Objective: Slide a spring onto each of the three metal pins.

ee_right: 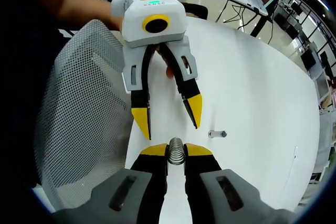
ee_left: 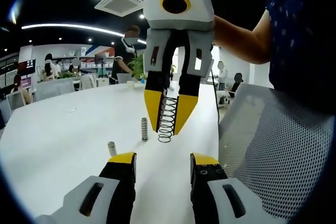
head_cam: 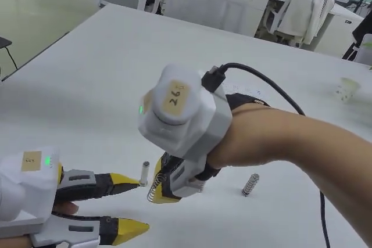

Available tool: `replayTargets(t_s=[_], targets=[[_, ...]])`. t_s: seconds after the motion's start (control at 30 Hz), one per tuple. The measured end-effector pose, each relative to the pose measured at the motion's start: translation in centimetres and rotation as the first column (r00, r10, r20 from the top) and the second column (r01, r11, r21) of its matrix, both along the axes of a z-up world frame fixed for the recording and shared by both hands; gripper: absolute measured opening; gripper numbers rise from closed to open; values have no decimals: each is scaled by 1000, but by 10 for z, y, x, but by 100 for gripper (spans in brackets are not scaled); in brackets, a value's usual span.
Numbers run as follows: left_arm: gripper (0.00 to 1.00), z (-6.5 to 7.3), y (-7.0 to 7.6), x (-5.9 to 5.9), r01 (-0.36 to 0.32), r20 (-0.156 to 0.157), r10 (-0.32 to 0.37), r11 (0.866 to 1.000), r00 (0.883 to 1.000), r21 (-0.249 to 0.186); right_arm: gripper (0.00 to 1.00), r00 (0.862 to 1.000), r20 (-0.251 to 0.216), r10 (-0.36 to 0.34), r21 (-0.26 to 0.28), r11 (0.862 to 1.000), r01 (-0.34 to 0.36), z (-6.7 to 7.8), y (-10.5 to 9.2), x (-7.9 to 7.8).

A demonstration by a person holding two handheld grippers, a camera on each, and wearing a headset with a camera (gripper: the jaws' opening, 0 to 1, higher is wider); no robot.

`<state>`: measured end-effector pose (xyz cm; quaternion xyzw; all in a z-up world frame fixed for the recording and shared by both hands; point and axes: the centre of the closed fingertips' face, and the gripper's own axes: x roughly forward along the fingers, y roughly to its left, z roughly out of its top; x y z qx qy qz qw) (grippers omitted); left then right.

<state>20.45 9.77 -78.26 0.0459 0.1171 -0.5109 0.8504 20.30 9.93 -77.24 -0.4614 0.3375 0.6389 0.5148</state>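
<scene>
My right gripper [head_cam: 157, 193] hangs tips-down just over the white table [head_cam: 104, 74], shut on a bare steel spring [head_cam: 154, 187]. The spring [ee_right: 176, 150] sits pinched between its yellow tips. A bare metal pin [head_cam: 145, 173] stands upright just left of that spring. Another pin wearing a spring [head_cam: 250, 184] stands to the right. My left gripper [head_cam: 135, 204] lies low at the bottom left, open and holding nothing, its tips toward the bare pin. From the left gripper view, the held spring [ee_left: 168, 119] hangs ahead, with the bare pin [ee_left: 112, 148] and the sprung pin [ee_left: 144, 128] to its left.
A paper cup [head_cam: 347, 89] stands at the far right of the table. A black cable [head_cam: 273, 88] trails from the right gripper over the forearm. A mesh chair [ee_right: 79, 114] is at the table's near edge. Chairs and desks stand beyond the far edge.
</scene>
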Motion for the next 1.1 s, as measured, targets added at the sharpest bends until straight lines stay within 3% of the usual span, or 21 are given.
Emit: replayTargets(t_s=[0.37,1.1], targets=[[48,-3,10,5,-55,-8,55,998,998,-8,9,1000,4,-12,-1,1000,12,2,-2,7],[68,-7,25,9,-130,-12,129,991,992,-12,9,997,37,-60,20,998,59,14,3,41]])
